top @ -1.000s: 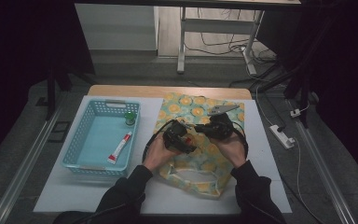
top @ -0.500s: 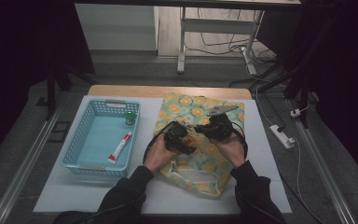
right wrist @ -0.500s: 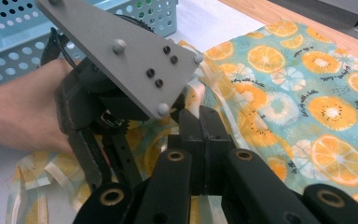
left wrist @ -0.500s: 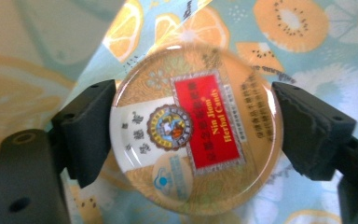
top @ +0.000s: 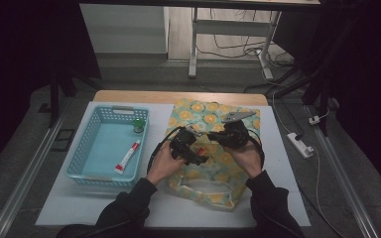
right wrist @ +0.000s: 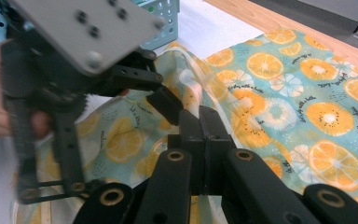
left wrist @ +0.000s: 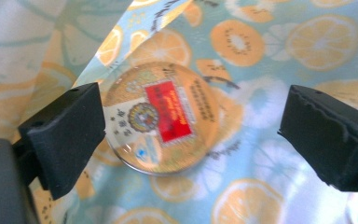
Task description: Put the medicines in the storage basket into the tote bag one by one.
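Left gripper view: the left gripper (left wrist: pixel 191 135) stands with jaws spread wide around a round tin (left wrist: pixel 161 116) lying in the mouth of the fabric bag (top: pixel 211 163) — rigid, smooth, best taken across its rim. The right gripper (right wrist: pixel 200 126) is clamped on the bag's soft, limp edge, holding it open. The blue basket (top: pixel 82 153) contains a tube (top: pixel 127 156) and a green-capped bottle (top: pixel 138 124).

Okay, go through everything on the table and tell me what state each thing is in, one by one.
Fabric bag: lying flat on the table, mouth edge lifted.
Round tin: inside the bag, label up, not gripped.
Left gripper: open, jaws either side of the tin.
Right gripper: shut on the bag's edge, holding it up.
Basket: upright.
Tube: lying flat in the basket.
Green-capped bottle: standing in the basket's far corner.
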Motion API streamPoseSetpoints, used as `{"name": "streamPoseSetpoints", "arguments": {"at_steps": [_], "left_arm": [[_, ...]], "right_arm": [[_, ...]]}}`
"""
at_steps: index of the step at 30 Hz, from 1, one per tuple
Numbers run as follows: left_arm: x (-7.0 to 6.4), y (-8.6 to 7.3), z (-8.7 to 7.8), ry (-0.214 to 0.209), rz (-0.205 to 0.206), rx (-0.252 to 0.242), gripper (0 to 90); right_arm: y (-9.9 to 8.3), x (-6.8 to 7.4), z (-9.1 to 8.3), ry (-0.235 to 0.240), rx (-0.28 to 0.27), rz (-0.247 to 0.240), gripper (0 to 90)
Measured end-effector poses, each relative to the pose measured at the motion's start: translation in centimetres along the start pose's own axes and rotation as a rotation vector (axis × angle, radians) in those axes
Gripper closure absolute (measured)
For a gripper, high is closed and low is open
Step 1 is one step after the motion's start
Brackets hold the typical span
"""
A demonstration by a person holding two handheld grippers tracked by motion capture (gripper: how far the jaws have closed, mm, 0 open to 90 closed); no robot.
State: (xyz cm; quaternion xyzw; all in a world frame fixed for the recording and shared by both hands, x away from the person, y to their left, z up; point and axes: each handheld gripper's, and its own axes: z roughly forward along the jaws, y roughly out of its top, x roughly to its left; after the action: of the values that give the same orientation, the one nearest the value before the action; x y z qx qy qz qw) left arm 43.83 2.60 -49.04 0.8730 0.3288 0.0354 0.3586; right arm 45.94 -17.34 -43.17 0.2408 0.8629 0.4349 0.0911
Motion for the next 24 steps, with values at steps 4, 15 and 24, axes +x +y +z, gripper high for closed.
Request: {"name": "streamPoseSetpoints", "arguments": {"at_steps": [4, 15, 24], "left_arm": [[-0.5, -0.1, -1.0, -0.027, 0.0, -0.008, 3.5], [-0.7, -1.0, -3.1, -0.082, -0.016, -0.044, 0.0], [-0.3, -2.0, -4.6, -0.095, -0.025, -0.069, 0.0]], "right_arm": [[0.0, 0.0, 0.0, 0.001, 0.0, -0.005, 90.0], [0.0, 0.0, -0.2, 0.007, -0.002, -0.021, 90.0], [0.0, 0.1, -0.2, 0.007, -0.001, -0.024, 90.0]]}}
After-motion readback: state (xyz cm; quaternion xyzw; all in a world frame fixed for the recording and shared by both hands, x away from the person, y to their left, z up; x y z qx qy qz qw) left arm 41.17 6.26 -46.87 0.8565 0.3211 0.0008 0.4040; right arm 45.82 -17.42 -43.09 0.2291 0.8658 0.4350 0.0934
